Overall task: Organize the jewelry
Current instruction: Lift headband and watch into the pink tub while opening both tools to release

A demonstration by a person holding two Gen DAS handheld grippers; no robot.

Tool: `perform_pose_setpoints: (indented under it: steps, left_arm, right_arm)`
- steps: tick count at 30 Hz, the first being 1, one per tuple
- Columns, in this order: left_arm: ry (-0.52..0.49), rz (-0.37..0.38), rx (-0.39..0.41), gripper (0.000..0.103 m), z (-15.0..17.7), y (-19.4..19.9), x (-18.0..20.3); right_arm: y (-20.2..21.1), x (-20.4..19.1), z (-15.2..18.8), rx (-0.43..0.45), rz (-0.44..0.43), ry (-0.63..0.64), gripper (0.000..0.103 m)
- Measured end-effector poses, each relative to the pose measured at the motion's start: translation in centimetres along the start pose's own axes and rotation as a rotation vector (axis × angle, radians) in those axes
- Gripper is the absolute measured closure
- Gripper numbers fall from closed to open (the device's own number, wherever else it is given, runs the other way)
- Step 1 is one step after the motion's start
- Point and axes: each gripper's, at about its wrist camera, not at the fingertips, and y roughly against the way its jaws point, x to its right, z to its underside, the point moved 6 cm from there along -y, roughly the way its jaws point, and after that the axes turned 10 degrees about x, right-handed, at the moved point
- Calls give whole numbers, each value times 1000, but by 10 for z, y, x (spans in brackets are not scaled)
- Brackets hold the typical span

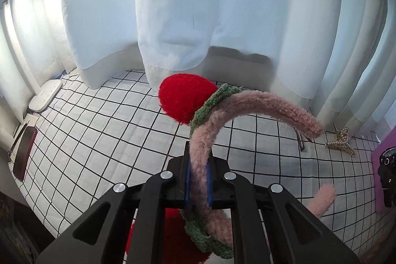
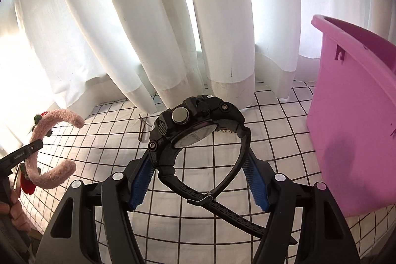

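Note:
My left gripper (image 1: 198, 175) is shut on a fuzzy pink headband (image 1: 269, 103) with red strawberry ornaments (image 1: 184, 97) and green leaf trim, held above the checked cloth. The headband also shows at the far left of the right wrist view (image 2: 49, 172). My right gripper (image 2: 198, 172) is shut on a black wristwatch (image 2: 195, 125), its blue pads (image 2: 141, 182) pressing the strap on both sides, the buckled strap end hanging toward me. A pearl-and-gold hair claw (image 1: 342, 141) lies on the cloth at the right. A pink plastic bin (image 2: 351, 115) stands right of the watch.
A white cloth with a black grid (image 1: 111, 130) covers the surface. White curtains (image 2: 173, 16) hang along the far edge. A white device (image 1: 45, 95) and a dark red phone-like object (image 1: 24, 155) lie at the left edge. A thin dark hairpin (image 1: 300, 141) lies near the claw.

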Motion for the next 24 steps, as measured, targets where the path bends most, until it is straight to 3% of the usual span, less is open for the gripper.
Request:
perform_pose_setpoints:
  steps: [5, 14, 24]
  left_arm:
    - [-18, 34, 51, 93, -22, 37, 5]
    - [-60, 182, 146, 93, -58, 99, 55]
    - [-126, 329, 241, 93, -82, 154, 169]
  right_arm:
    - [39, -19, -29, 52, -37, -13, 37]
    - [119, -15, -80, 181, -38, -24, 37]
    - [188, 74, -114, 293, 55, -56, 37]
